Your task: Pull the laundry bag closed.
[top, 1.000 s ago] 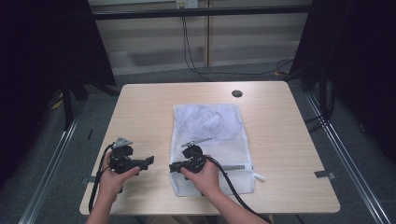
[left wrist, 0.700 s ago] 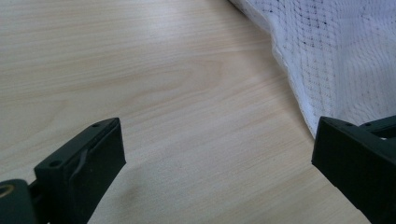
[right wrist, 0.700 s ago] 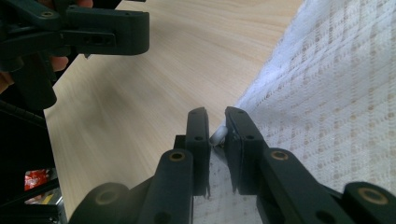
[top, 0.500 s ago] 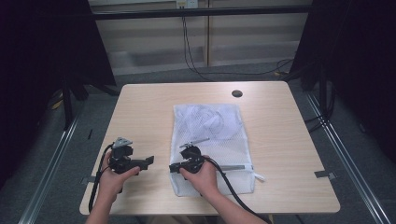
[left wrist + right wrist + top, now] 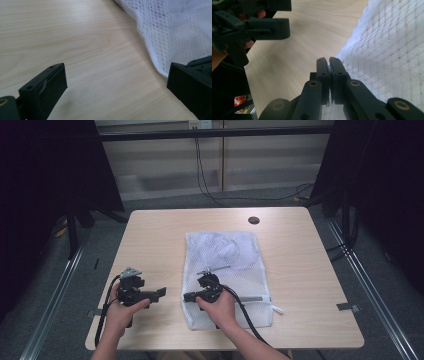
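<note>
A white mesh bag (image 5: 225,255) lies flat on the wooden table (image 5: 150,235), right of its middle. My right gripper (image 5: 186,297) points left at the bag's near left edge. In the right gripper view its jaws (image 5: 329,62) have just closed and stand together, with a thin strip of the bag's (image 5: 392,50) edge pinched between the pads. My left gripper (image 5: 161,292) hovers over bare wood just left of the bag and points right. Its jaws (image 5: 116,85) stand wide apart with nothing between them; the bag's edge (image 5: 180,32) lies near one jaw. The left gripper (image 5: 284,17) faces the right one.
A dark round hole (image 5: 253,220) sits in the table near the far edge. The bag's zipper pull (image 5: 276,310) sticks out at its near right side. Cables trail from both grippers towards the near table edge. Metal rails (image 5: 365,285) run along the floor on both sides.
The right gripper's jaws have closed on the bag's left edge. Both hands have hardly moved, and the bag lies as before.
</note>
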Motion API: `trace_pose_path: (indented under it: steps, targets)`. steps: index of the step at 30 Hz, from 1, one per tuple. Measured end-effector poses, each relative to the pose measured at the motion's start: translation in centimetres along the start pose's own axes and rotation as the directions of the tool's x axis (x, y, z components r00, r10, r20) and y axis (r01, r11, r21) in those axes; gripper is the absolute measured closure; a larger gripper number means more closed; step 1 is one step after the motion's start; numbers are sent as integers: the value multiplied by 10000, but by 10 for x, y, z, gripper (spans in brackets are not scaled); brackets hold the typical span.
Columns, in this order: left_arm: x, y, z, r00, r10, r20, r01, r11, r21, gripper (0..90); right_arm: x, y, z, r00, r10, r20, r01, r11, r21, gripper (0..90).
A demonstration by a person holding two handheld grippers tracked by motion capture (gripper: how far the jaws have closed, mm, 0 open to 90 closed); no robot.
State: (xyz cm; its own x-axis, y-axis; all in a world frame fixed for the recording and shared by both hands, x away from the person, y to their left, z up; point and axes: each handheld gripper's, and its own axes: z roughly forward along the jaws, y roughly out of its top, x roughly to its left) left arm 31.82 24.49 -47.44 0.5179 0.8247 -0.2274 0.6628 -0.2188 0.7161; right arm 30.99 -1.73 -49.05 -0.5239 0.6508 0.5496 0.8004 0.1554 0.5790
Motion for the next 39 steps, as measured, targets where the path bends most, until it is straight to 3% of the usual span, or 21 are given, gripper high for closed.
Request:
trace_pose_path:
  steps: [8, 16, 19, 22, 27, 31, 39]
  targets:
    - [-7, 1, 3, 9974, -225, 685, 219, 9997, 96, 29, -2, 5, -14, 9999, 167, -14, -168, 9992, -370, 871]
    - [-15, 2, 5, 9882, -365, 1484, 329, 9991, 265, 41, -5, 6, -23, 9995, 319, -88, -324, 9976, -619, 871]
    - [-18, 2, 6, 9862, -386, 1609, 350, 9991, 252, 60, -6, 7, -26, 9995, 303, -50, -306, 9971, -700, 871]
    - [-20, 3, 6, 9799, -520, 1926, 471, 9984, 301, 64, -7, 7, -28, 9995, 321, -67, -325, 9965, -769, 871]
    - [-25, 3, 9, 9754, -433, 2161, 349, 9985, 426, 72, -7, 8, -31, 9993, 350, -109, -358, 9954, -893, 871]
    - [-30, 3, 11, 9668, -686, 2461, 589, 9972, 468, 80, -7, 8, -32, 9992, 382, -119, -391, 9951, -911, 871]
    - [-33, 3, 13, 9578, -880, 2737, 745, 9955, 593, 94, -5, 9, -34, 9992, 374, -103, -383, 9942, -1000, 870]
